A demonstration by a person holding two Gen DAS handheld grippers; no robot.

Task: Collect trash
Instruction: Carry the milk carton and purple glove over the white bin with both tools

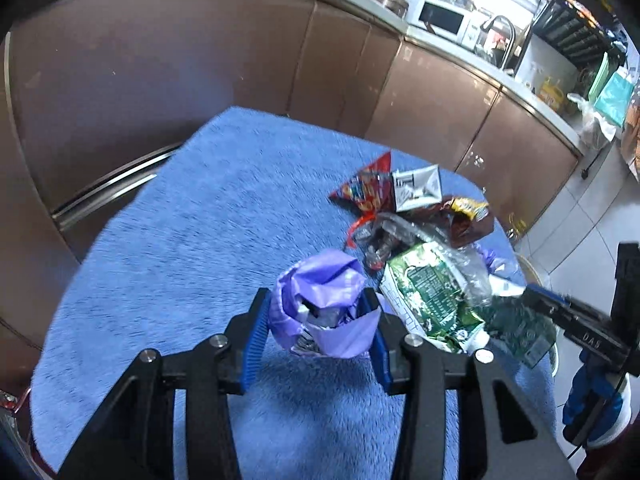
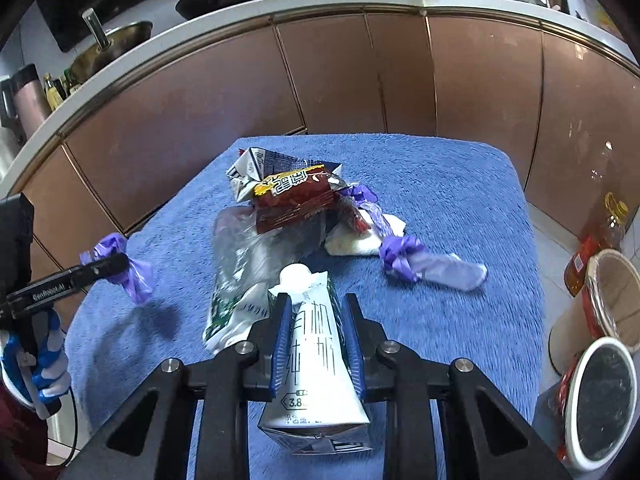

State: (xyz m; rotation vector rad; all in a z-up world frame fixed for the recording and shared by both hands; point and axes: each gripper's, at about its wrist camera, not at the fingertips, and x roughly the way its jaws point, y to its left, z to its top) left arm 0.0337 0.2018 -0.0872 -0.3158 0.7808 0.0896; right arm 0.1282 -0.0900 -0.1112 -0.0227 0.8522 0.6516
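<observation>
My left gripper (image 1: pixel 318 322) is shut on a crumpled purple plastic bag (image 1: pixel 324 300) and holds it above the blue towel (image 1: pixel 180 240); it also shows in the right wrist view (image 2: pixel 120 270) at the left. My right gripper (image 2: pixel 316 332) is shut on a flattened white and green milk carton (image 2: pixel 314 364), and it reaches in at the right of the left wrist view (image 1: pixel 532 294). A trash pile lies on the towel: a dark red snack bag (image 2: pixel 296 204), a white carton (image 2: pixel 256 168), a clear wrapper (image 2: pixel 240 248), a red wrapper (image 1: pixel 368 192) and a purple glove (image 2: pixel 424 262).
Brown kitchen cabinets (image 2: pixel 340 76) stand behind the table. A paper cup (image 2: pixel 612 300) and a round container (image 2: pixel 604 396) sit at the right, with an oil bottle (image 2: pixel 604 232) on the floor behind them. The towel's left half (image 1: pixel 160 280) holds no trash.
</observation>
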